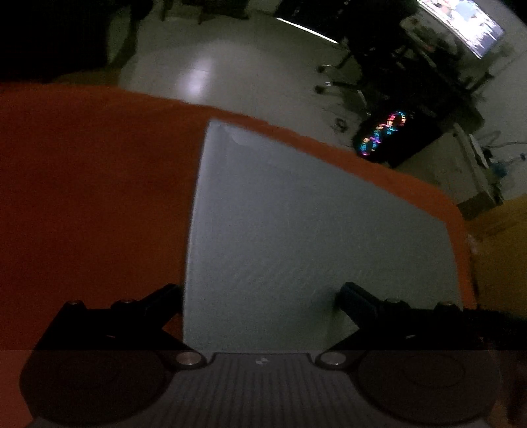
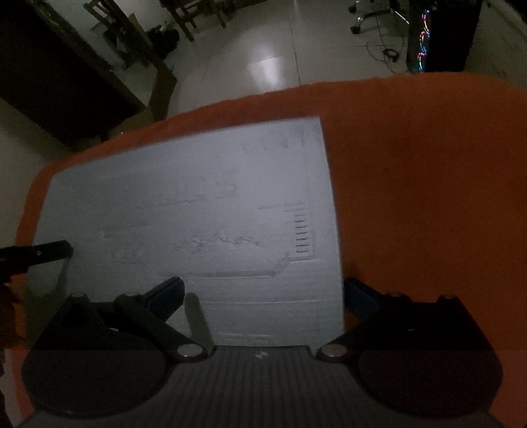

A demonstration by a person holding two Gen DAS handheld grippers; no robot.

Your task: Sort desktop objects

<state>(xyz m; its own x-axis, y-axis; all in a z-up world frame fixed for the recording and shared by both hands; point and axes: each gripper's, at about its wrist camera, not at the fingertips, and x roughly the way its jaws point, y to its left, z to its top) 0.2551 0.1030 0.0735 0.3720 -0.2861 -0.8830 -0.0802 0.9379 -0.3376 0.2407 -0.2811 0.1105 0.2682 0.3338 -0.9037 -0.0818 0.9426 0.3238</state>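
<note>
The left gripper (image 1: 260, 296) has its two black fingers spread wide apart. One finger (image 1: 164, 296) sits just off the left edge of the grey sheet (image 1: 296, 230), over the orange cloth (image 1: 92, 197). The other finger (image 1: 355, 296) is over the grey sheet. Nothing is pinched between them.

The right gripper (image 2: 263, 293) is wide apart too. Its left finger (image 2: 164, 293) is over the grey sheet (image 2: 197, 214). Its right finger (image 2: 359, 293) sits just past the sheet's right edge, over the orange cloth (image 2: 428, 197). It holds nothing.

The grey sheet lies flat on the orange cloth. In the right wrist view it has faint raised lines and a little row of slots near its right edge. A black finger tip (image 2: 49, 252) pokes in at the sheet's left side; this looks like part of the other gripper.

Past the far edge of the orange cloth is a shiny pale floor (image 1: 230, 66). Farther away from the sheet there is a dark box with rainbow lights (image 1: 385, 135) and a bright screen (image 1: 461, 23). The room is dim.
</note>
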